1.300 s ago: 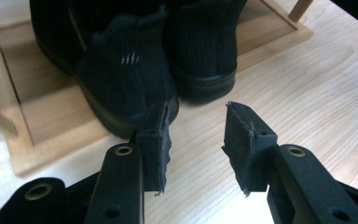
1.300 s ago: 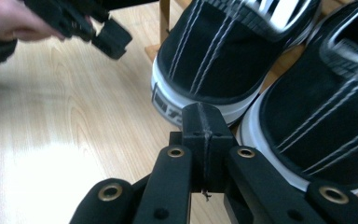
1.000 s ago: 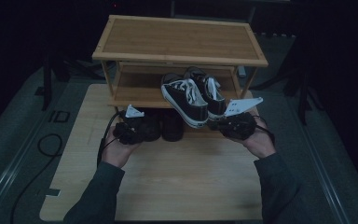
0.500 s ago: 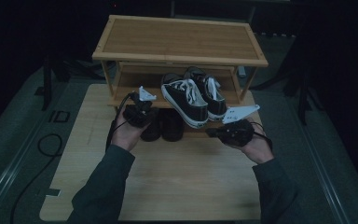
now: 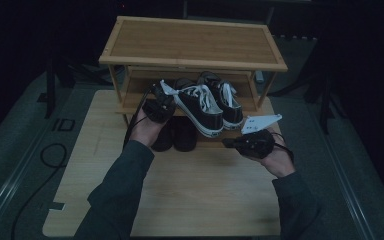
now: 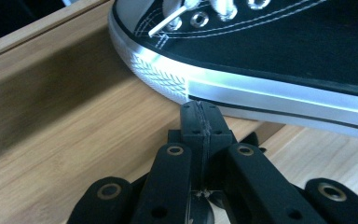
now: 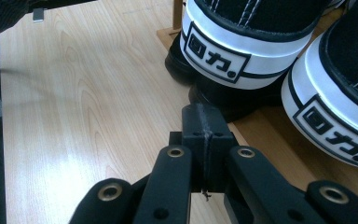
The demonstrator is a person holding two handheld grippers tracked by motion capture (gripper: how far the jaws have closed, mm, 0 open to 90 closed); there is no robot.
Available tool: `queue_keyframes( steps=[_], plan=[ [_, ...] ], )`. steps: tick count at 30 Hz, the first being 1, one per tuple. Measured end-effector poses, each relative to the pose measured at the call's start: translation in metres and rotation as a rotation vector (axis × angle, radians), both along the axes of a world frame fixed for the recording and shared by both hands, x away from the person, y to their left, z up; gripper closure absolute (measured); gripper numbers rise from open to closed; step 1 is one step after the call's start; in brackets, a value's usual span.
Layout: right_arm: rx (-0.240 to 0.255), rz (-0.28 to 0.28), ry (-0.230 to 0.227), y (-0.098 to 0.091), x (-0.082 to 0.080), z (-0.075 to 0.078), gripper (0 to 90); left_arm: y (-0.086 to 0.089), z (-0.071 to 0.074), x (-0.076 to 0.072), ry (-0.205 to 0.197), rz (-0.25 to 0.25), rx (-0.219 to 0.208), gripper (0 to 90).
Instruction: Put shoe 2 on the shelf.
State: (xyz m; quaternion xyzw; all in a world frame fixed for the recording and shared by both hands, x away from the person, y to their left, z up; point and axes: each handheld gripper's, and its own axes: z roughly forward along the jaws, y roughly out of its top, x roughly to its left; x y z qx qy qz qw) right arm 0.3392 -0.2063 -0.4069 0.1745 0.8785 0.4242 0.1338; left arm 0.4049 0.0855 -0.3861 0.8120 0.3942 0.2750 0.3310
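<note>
Both jaw pairs pressed together, holding nothing. Left gripper [image 6: 200, 112] is nearer, tips at the left sneaker's [image 5: 200, 107] sole edge; sneaker's length runs heel toward right gripper [image 7: 204, 116].

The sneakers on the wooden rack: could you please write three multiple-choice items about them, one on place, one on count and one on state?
1. Where do the black-and-white sneakers stand?
A. on the rack's top board
B. on the rack's lower shelf
C. on the floor beside the table

2. How many black-and-white sneakers are there?
A. one
B. two
C. four

3. How do the left gripper's jaws stand?
A. shut, with nothing between them
B. wide open
C. clamped on a lace

Answers:
1 B, the high view shows them on the lower shelf under the top board.
2 B, two heels sit side by side in the right gripper view.
3 A, the left gripper view shows its jaws pressed together just short of the sole.
</note>
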Motion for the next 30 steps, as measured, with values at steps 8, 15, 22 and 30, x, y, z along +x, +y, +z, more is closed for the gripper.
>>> queue_keyframes(
  steps=[8, 15, 22, 30],
  plan=[
    [-0.002, 0.002, 0.001, 0.001, 0.000, -0.001, 90.0, -0.001, -0.005, 0.012, 0.004, 0.040, 0.021, 90.0],
    [-0.002, 0.003, -0.002, 0.001, 0.000, -0.001, 90.0, -0.004, -0.008, 0.015, 0.001, 0.056, 0.009, 90.0],
    [-0.003, -0.001, 0.011, -0.002, 0.001, -0.006, 90.0, -0.009, -0.005, 0.011, -0.018, 0.031, 0.040, 90.0],
    [0.006, 0.010, 0.003, 0.002, 0.000, -0.005, 90.0, -0.012, -0.004, 0.017, -0.017, 0.060, 0.075, 90.0]
  ],
)
